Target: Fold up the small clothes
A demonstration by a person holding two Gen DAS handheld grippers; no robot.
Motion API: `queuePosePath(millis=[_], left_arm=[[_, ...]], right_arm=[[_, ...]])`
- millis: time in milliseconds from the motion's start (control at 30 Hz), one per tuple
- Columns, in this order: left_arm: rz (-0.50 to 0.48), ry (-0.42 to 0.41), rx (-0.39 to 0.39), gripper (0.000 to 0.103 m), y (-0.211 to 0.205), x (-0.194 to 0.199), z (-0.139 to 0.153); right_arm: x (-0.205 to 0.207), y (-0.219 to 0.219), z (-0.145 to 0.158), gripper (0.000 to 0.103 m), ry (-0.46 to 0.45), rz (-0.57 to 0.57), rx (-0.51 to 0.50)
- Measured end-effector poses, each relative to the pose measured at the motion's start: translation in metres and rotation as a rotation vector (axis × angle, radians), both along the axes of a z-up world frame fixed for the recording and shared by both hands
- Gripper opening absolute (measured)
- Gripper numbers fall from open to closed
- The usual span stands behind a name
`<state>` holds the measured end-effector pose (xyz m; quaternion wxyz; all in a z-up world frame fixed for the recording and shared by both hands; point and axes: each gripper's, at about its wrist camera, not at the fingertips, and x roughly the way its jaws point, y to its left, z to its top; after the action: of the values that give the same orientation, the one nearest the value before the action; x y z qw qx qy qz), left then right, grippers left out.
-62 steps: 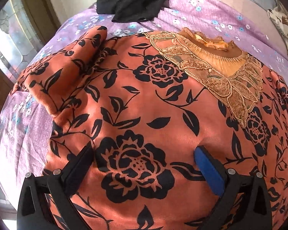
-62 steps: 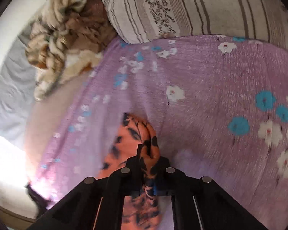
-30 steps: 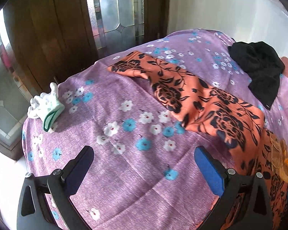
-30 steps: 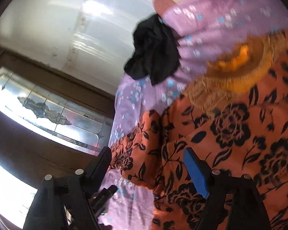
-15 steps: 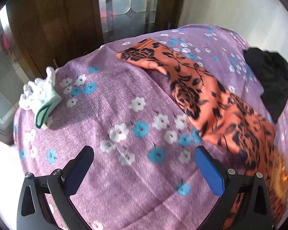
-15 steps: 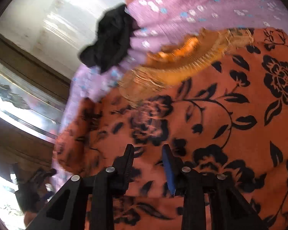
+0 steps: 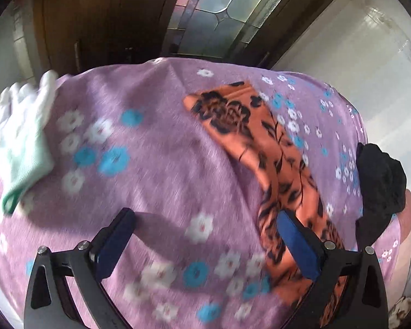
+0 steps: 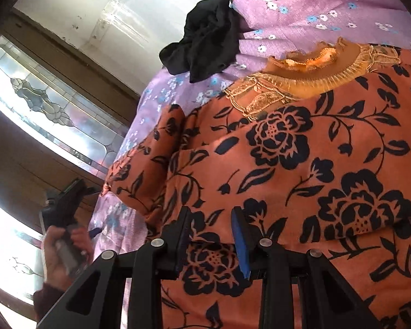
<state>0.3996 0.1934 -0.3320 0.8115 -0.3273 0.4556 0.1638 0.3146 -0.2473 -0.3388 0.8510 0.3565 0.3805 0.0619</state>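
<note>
A: The bed (image 7: 161,164) carried the top (image 8: 301,164), one sleeve (image 7: 249,137) stretched out flat.

B: We had released the right sleeve. Our right gripper (image 8: 211,235) then hovered part-open, empty, over the body. Our left gripper (image 7: 202,235) swung wide open toward that sleeve, next to fold in.

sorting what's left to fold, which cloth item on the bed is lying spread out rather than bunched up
The orange floral top lies spread out; the black garment is crumpled beside its collar, and the white glove is small and apart.
</note>
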Motion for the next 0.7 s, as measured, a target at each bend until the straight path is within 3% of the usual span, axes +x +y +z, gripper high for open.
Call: queuePosePath(millis=[267, 300, 433, 500, 700], left_arm=[[-0.024, -0.018, 0.031, 0.076, 0.006, 0.046, -0.002], [-0.028, -0.019, 0.047, 0.069, 0.004, 0.049, -0.002], [-0.078, -0.017, 0.061, 0.018, -0.005, 0.063, -0.005], [-0.078, -0.016, 0.088, 0.006, -0.009, 0.064, -0.004], [-0.138, -0.113, 0.113, 0.005, -0.035, 0.053, 0.035]], right_arm=[[0.000, -0.013, -0.006, 0.033, 0.025, -0.038, 0.048], [0.001, -0.013, -0.006, 0.033, 0.028, -0.036, 0.049], [0.000, -0.016, -0.005, 0.033, 0.024, -0.052, 0.043], [-0.002, -0.020, -0.004, 0.033, 0.023, -0.071, 0.052], [-0.008, -0.039, 0.001, 0.033, 0.001, -0.151, 0.059]])
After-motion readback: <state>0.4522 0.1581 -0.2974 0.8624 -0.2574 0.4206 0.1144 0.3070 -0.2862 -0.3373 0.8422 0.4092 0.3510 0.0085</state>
